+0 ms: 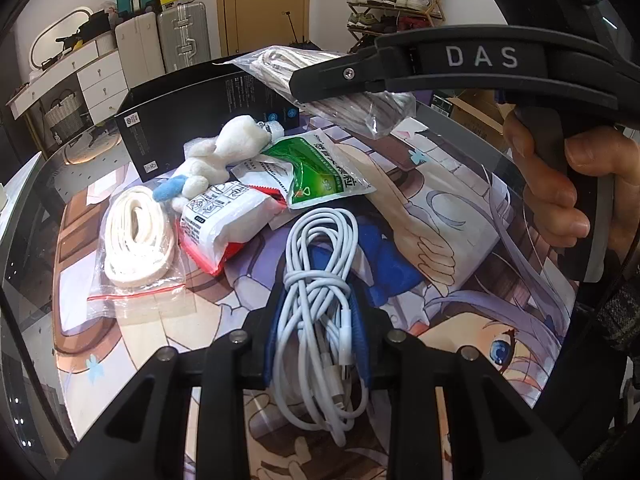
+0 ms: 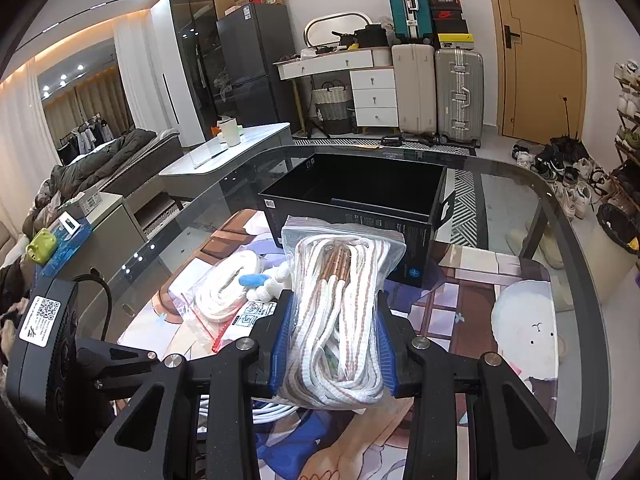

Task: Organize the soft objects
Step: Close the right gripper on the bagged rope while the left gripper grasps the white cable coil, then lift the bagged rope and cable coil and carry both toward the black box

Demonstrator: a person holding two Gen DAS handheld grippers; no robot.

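Observation:
My left gripper [image 1: 318, 332] is shut on a bundle of white charging cables [image 1: 320, 280] over the printed mat. My right gripper [image 2: 334, 344] is shut on a clear zip bag of white and brown striped laces [image 2: 340, 300], held up in front of the open black box [image 2: 360, 196]. In the left wrist view that bag [image 1: 360, 100] hangs from the right gripper's fingers [image 1: 360, 72], above the black box [image 1: 192, 120]. On the mat lie a white plush toy [image 1: 228, 152], a green pack [image 1: 320, 172], a white and red pack [image 1: 224, 224] and a zip bag of white laces [image 1: 136, 244].
The glass table [image 2: 520, 200] carries an illustrated mat [image 1: 460, 248]. A hand [image 1: 560, 184] grips the right gripper's handle. The left gripper's body [image 2: 44, 360] sits at the left edge. Suitcases [image 2: 436, 92], a drawer unit and a shoe rack [image 1: 396, 0] stand beyond the table.

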